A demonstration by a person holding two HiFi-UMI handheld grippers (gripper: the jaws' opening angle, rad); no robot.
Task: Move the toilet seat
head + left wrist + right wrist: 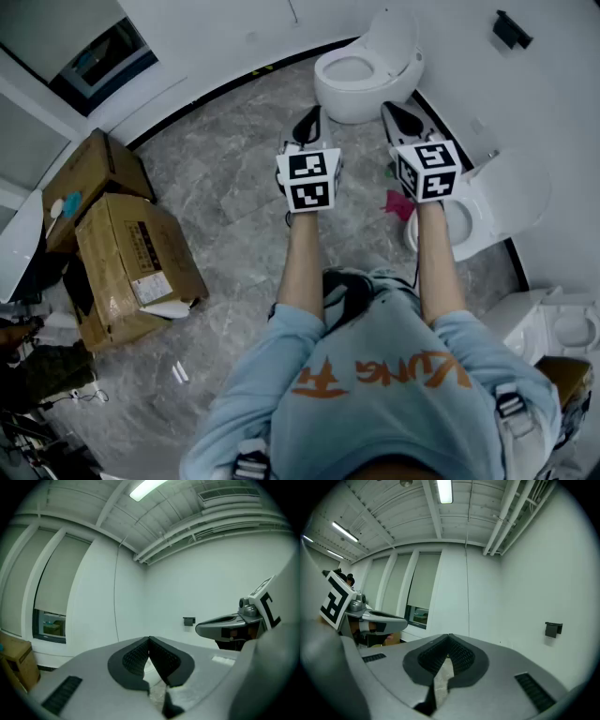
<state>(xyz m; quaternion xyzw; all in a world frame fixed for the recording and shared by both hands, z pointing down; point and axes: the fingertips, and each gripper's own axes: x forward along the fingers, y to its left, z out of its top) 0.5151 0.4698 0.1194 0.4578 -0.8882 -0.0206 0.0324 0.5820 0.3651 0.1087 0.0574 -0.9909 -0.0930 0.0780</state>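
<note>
A white toilet (361, 80) stands by the far wall, its seat ring (349, 69) down and its lid (394, 39) raised. A second white toilet (487, 202) stands at the right, partly hidden behind my right forearm. Both grippers are held out level above the floor, short of the far toilet and touching nothing. My left gripper (308, 120) is shut and holds nothing, jaws (149, 639) meeting against a bare white wall. My right gripper (399, 112) is shut and holds nothing too, pads (449, 637) together. Each gripper view shows the other gripper at its edge.
Two cardboard boxes (131, 267) sit on the grey marble floor at the left. A pink scrap (398, 204) lies by the right toilet. A third white fixture (562, 328) stands at the lower right. A small black fitting (511, 31) hangs on the wall.
</note>
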